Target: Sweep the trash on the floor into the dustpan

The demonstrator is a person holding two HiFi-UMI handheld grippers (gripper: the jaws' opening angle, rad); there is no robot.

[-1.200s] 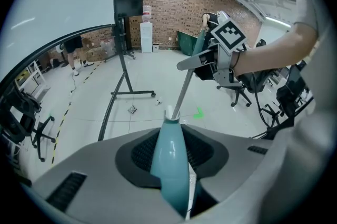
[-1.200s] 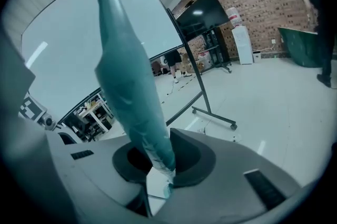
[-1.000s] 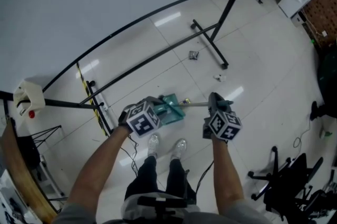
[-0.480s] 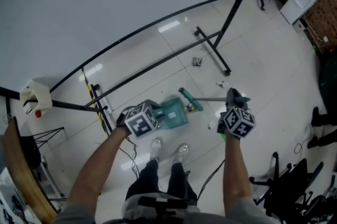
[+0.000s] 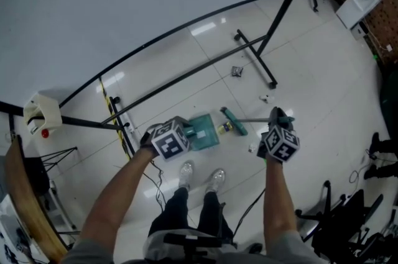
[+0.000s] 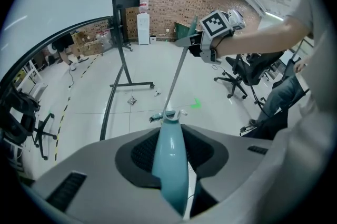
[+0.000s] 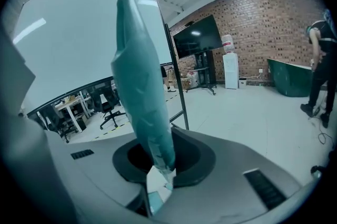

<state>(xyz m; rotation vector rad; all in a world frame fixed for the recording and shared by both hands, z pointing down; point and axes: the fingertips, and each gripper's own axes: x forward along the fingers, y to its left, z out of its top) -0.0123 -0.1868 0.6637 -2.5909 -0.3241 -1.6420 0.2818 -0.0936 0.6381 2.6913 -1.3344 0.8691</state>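
In the head view my left gripper point(image 5: 180, 132) is shut on the handle of a teal dustpan point(image 5: 203, 132) that rests on the white floor just ahead of the person's shoes. My right gripper point(image 5: 277, 120) is shut on the teal grip of a broom; its thin shaft runs left to the broom head point(image 5: 233, 122), a little right of the pan. A small yellowish scrap point(image 5: 224, 128) lies between the head and the pan. A crumpled scrap point(image 5: 237, 71) and a white scrap point(image 5: 265, 97) lie farther out. The dustpan handle point(image 6: 169, 159) and the broom grip point(image 7: 139, 91) fill each gripper's jaws.
A black stand's foot bar point(image 5: 255, 59) and long rails cross the floor beyond the trash. A big white board fills the upper left. Office chairs point(image 5: 339, 207) stand at the lower right. A cable trails by the shoes point(image 5: 214, 179). A green floor mark point(image 6: 196, 104) shows.
My right gripper has moved to the right, and the broom head has swung right, away from the dustpan. The left gripper and the dustpan have stayed put.
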